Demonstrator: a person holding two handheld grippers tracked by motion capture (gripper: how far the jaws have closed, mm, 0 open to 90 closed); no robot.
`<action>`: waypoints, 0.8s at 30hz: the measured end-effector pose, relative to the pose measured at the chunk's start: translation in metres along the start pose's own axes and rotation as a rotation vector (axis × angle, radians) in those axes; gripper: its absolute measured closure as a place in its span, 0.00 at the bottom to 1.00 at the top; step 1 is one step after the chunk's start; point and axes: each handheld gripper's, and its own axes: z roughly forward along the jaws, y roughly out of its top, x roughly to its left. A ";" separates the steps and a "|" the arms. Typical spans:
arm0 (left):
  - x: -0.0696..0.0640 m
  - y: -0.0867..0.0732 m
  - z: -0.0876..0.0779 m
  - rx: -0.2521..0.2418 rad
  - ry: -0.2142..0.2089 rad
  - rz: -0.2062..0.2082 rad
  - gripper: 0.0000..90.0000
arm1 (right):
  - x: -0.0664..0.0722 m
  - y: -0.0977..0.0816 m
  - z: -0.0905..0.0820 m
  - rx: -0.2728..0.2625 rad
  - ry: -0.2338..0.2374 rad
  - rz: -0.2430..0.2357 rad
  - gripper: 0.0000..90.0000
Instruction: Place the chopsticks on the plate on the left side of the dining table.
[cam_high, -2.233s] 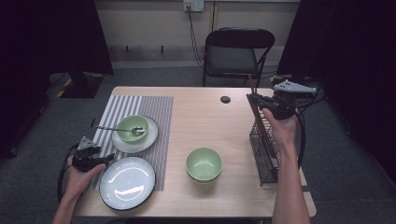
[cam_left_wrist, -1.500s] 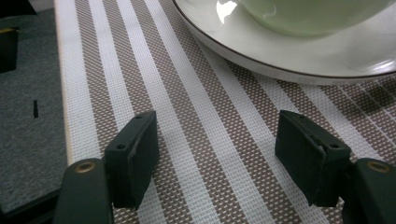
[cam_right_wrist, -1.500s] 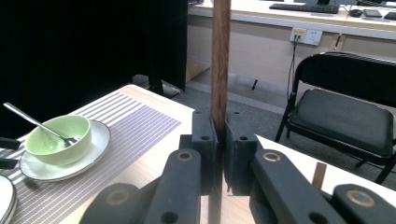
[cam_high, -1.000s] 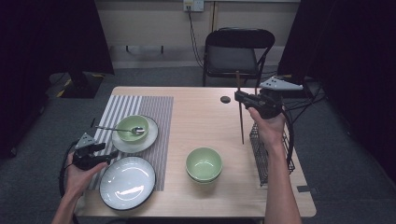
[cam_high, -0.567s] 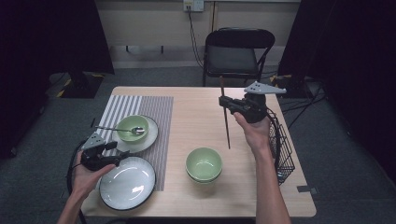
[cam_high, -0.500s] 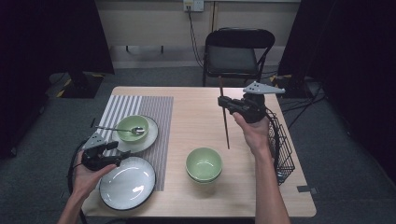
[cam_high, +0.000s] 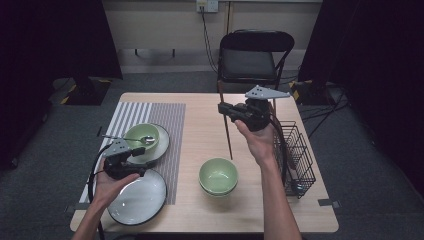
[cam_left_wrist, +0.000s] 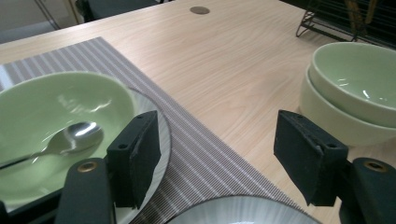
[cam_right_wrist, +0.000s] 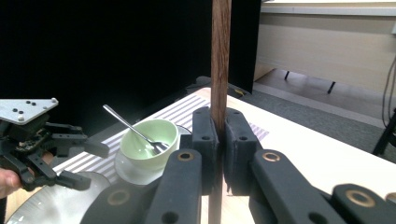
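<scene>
My right gripper is shut on a dark wooden chopstick, held nearly upright above the table's middle, its lower tip just behind the stacked green bowls. My left gripper is open, nothing between its jaws. It hovers at the left between the big white plate and the small green bowl, which holds a metal spoon. In the right gripper view the left gripper shows beside that bowl.
A striped placemat lies under the small bowl's saucer and the plate. A black wire rack stands at the table's right edge. A small dark disc lies far back on the wood. A folding chair stands behind the table.
My right gripper has carried the chopstick leftward from above the wire rack to over the table's middle. My left gripper has risen and shifted right toward the small bowl.
</scene>
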 end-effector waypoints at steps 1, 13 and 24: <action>-0.003 0.004 0.003 -0.005 -0.013 0.006 0.35 | 0.002 0.001 0.001 -0.002 0.004 0.000 0.94; -0.016 0.026 0.013 -0.058 -0.092 0.014 0.35 | 0.017 0.004 0.016 -0.007 0.057 0.005 0.94; -0.031 0.045 0.026 -0.090 -0.165 0.028 0.37 | 0.028 0.009 0.024 -0.015 0.091 0.001 0.94</action>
